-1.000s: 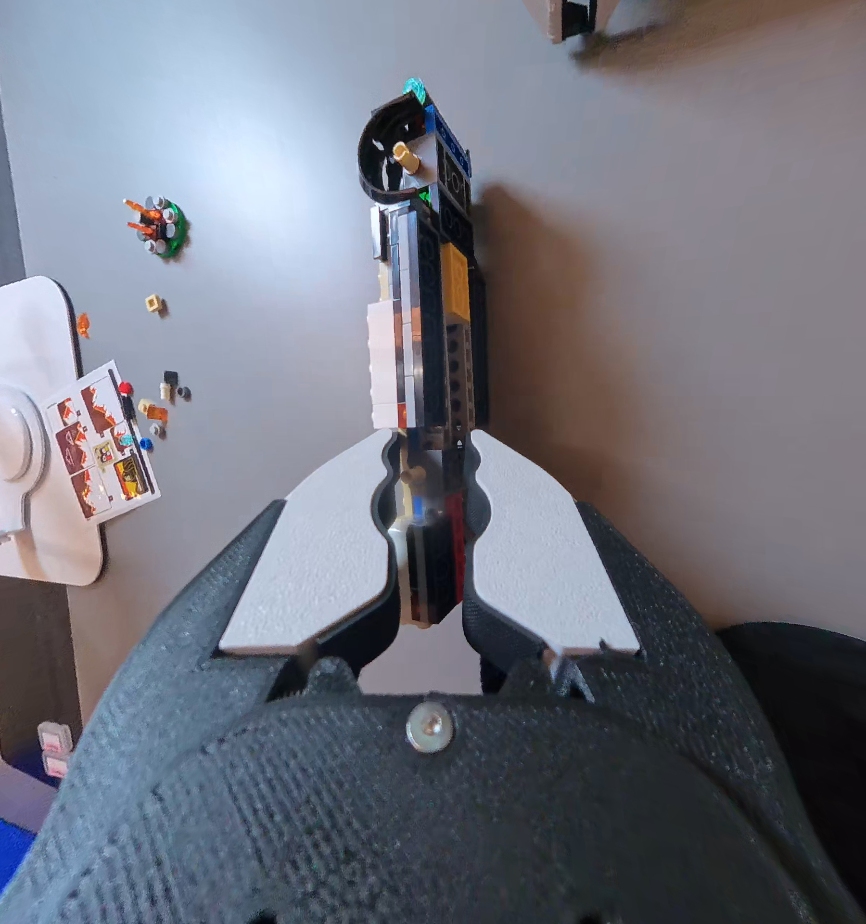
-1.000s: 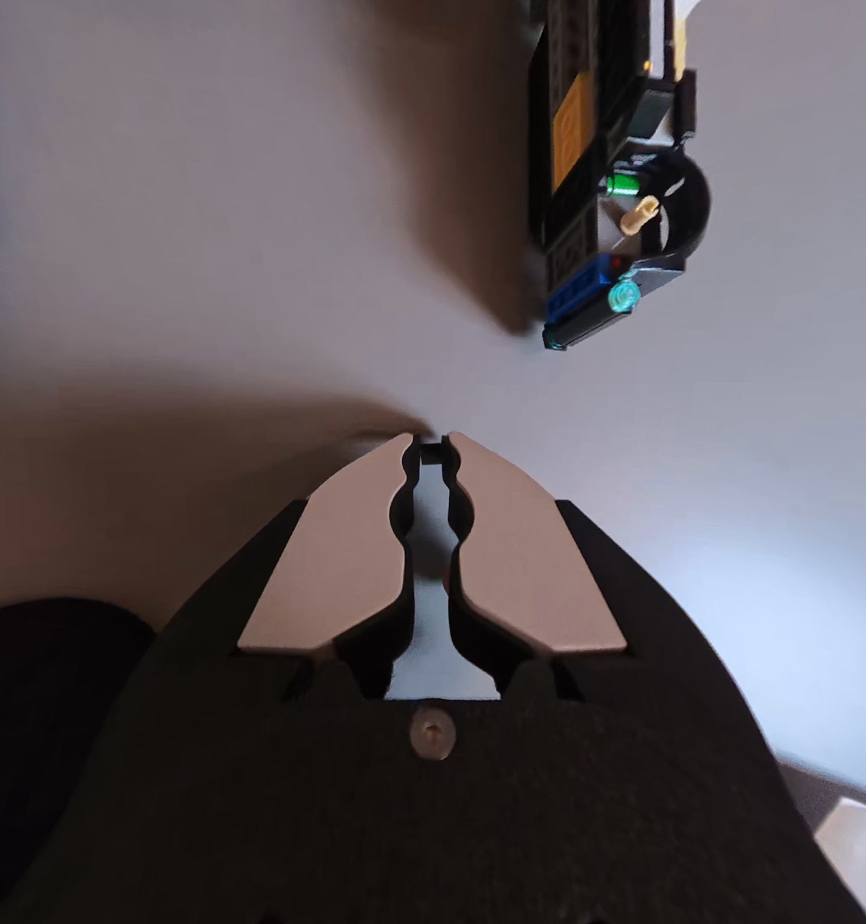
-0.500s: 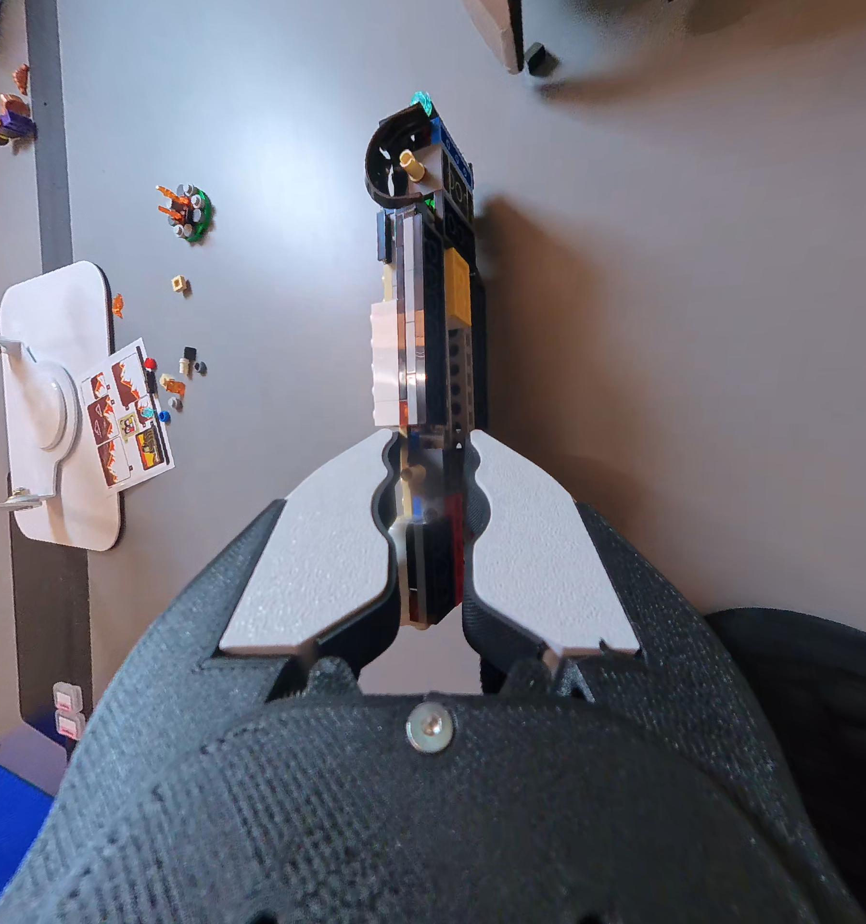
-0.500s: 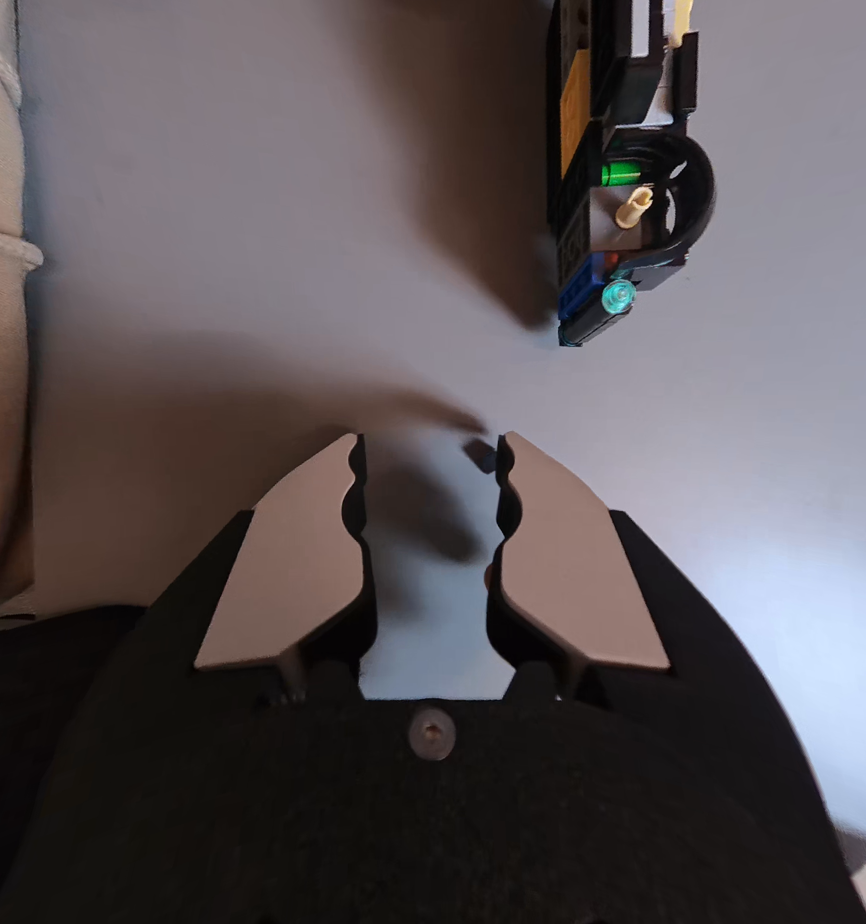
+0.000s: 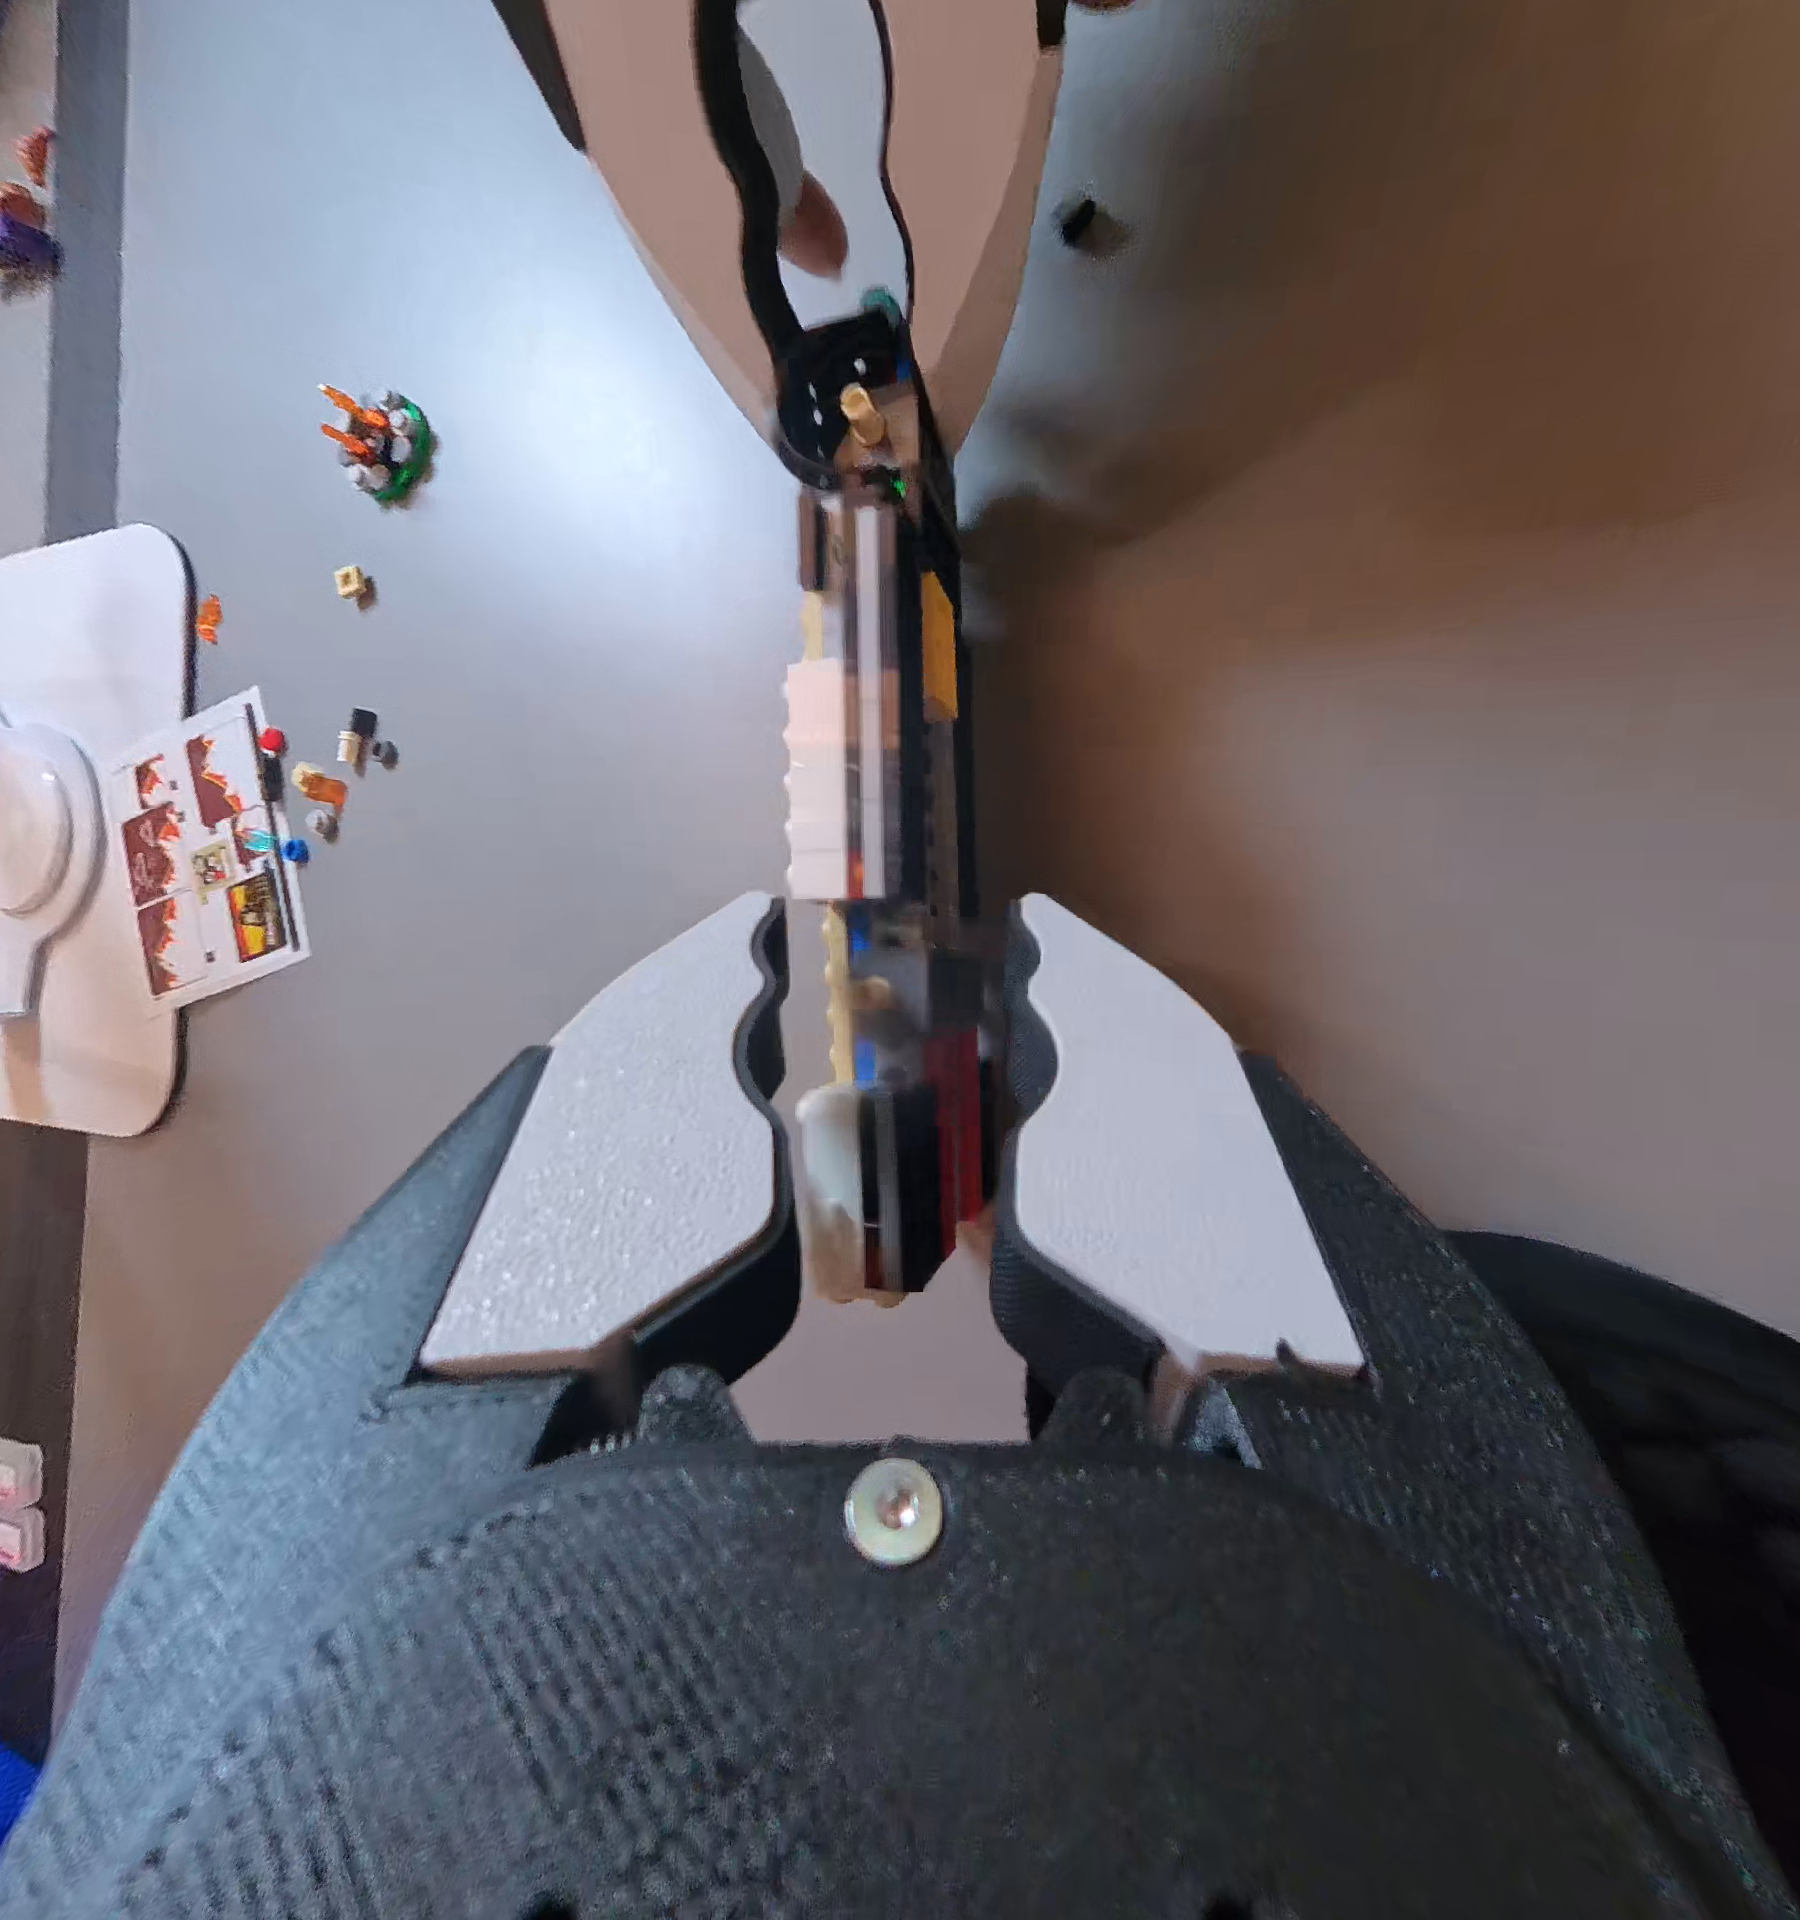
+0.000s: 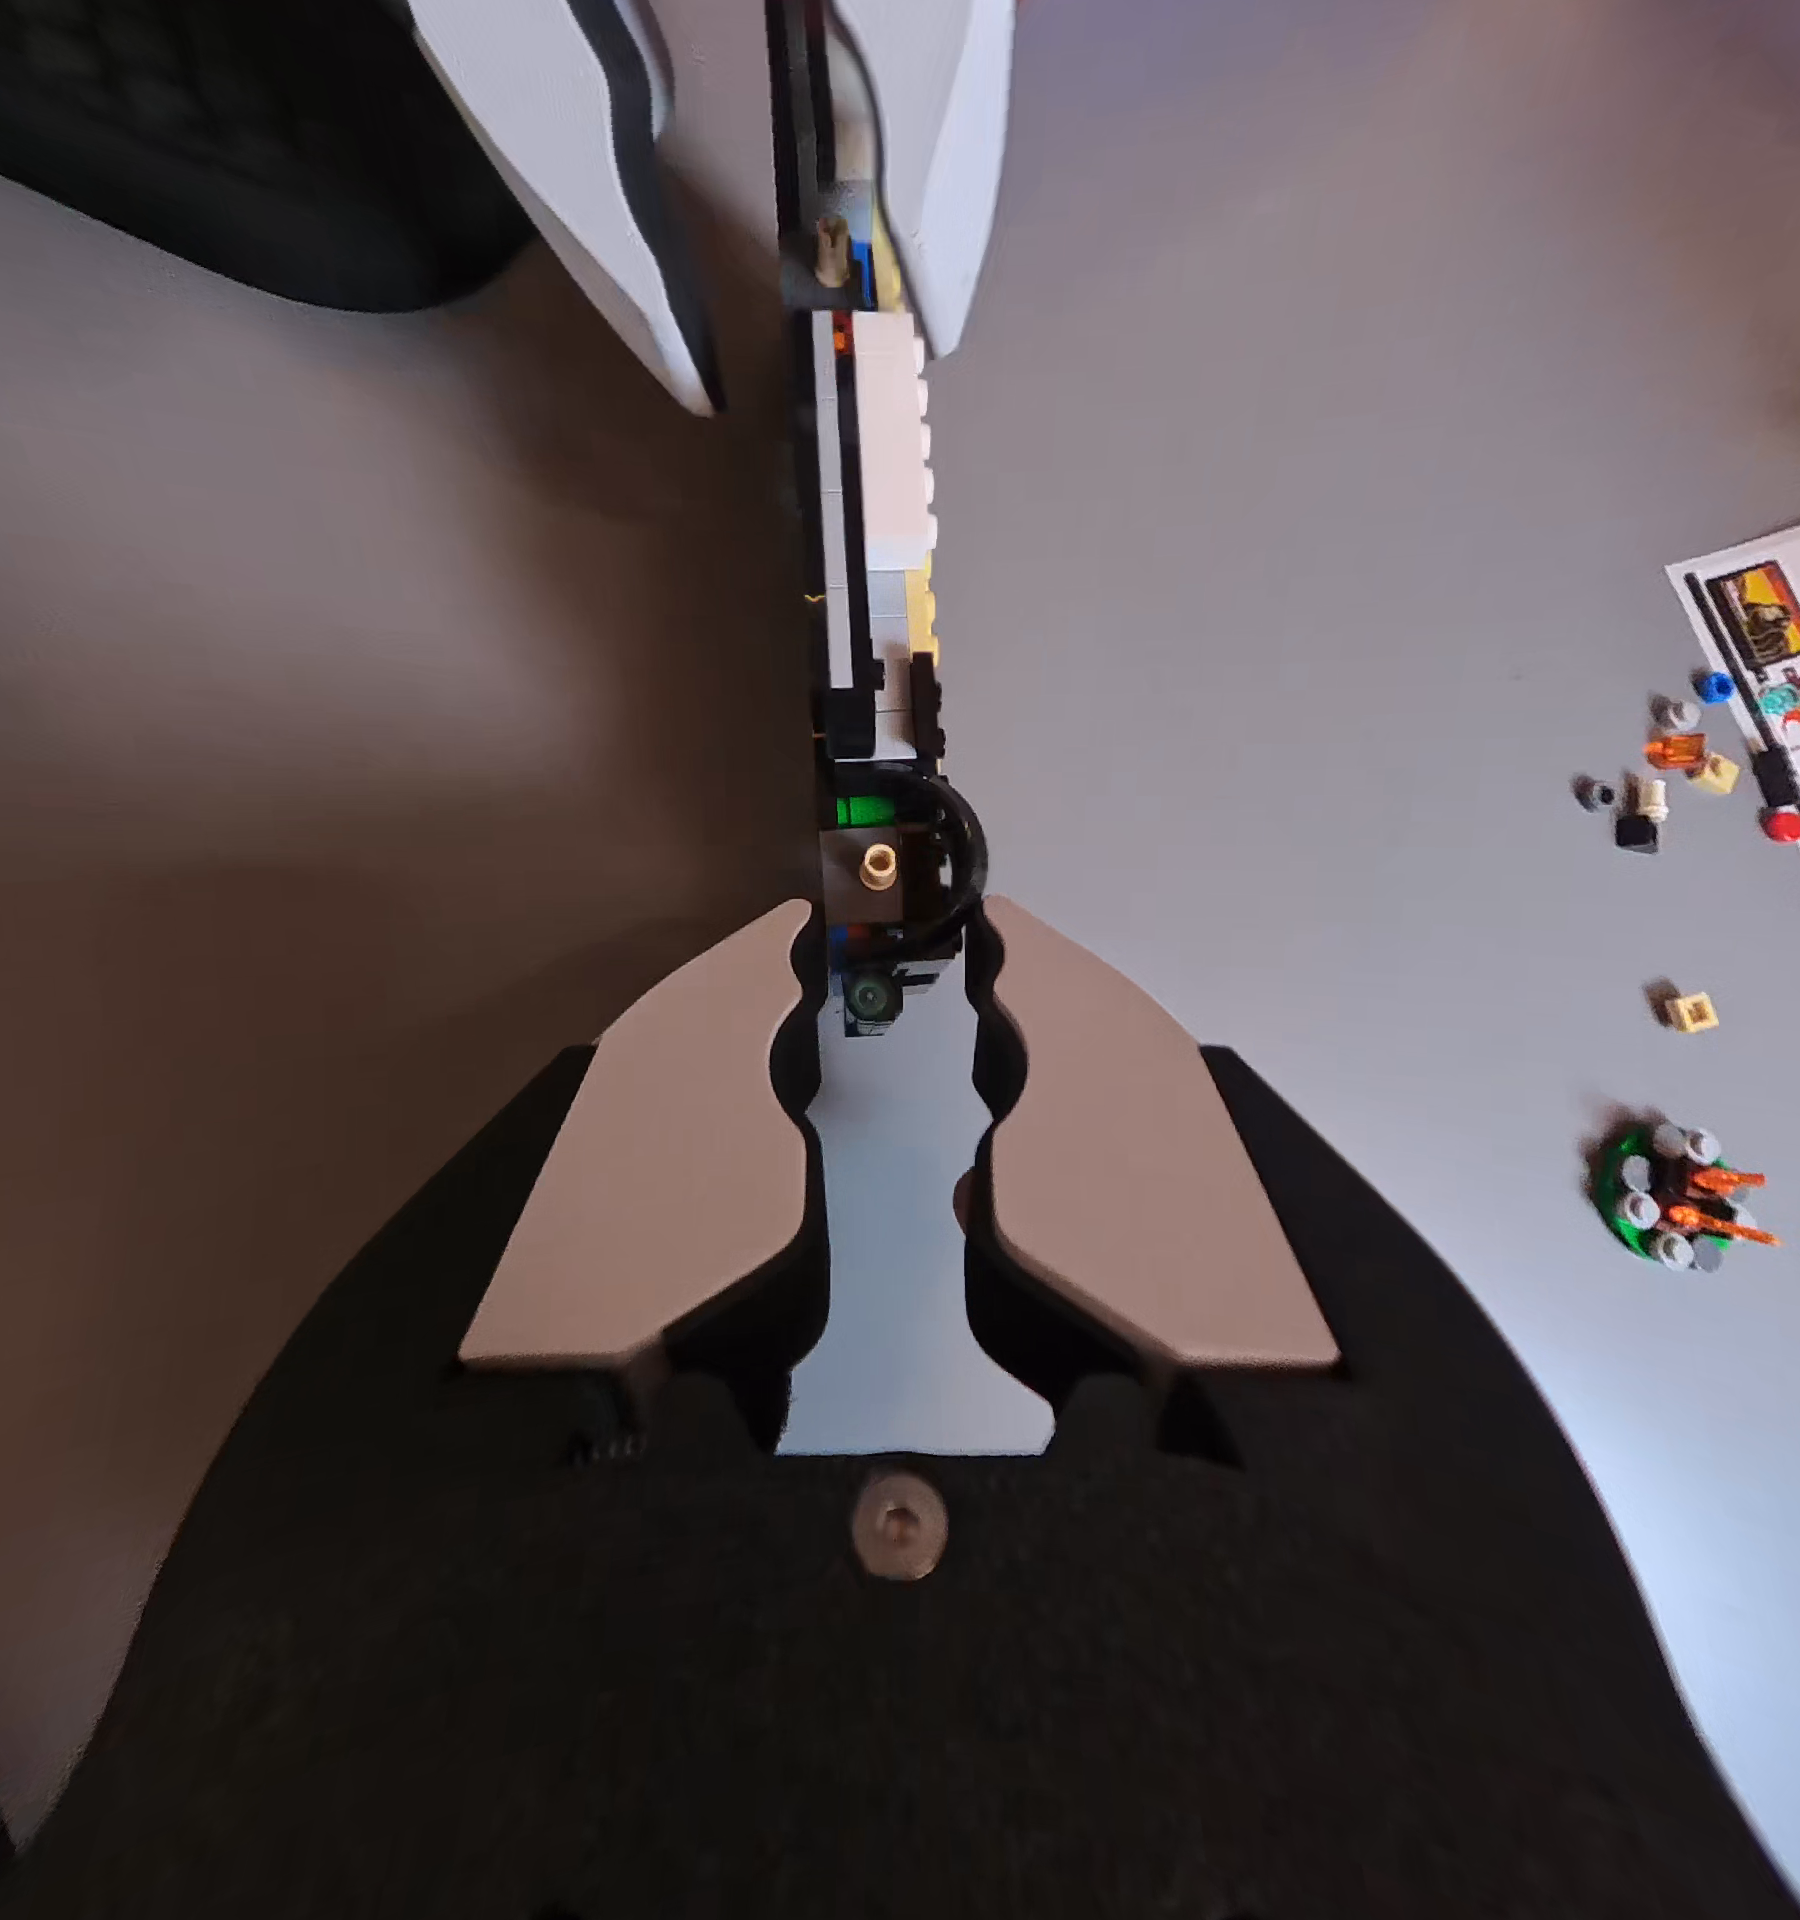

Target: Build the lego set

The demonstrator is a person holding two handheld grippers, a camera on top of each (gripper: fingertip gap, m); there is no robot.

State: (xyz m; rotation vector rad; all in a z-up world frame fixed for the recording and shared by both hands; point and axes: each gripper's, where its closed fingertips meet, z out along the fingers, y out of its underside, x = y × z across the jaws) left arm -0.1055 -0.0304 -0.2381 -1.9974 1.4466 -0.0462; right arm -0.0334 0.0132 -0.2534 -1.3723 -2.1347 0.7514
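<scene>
The left gripper has its jaws spread apart around one end of a long toy-brick model. There is clear daylight between the left pad and the bricks; on the other side the pad sits so close to the dark bricks that I cannot tell whether it touches. So this end stands between the jaws rather than being squeezed.

At the far end, the right gripper has its jaws closed in around the end with the black arch, tan peg and green piece. The fingertips look pressed against the arch on one side and the dark edge on the other, so it appears to be clamping the model.

The model itself is a narrow strip of black, white, grey and yellow bricks, stretched in a line between the two grippers over the grey tabletop.

Off to one side, well apart from the model, lies a scatter of loose small bricks, a single tan brick and a little round green build with orange flame pieces. Beside the loose bricks is a printed sticker sheet, resting partly on a white flat stand base. One more tiny dark piece sits on the tabletop near the right gripper's fingers.
</scene>
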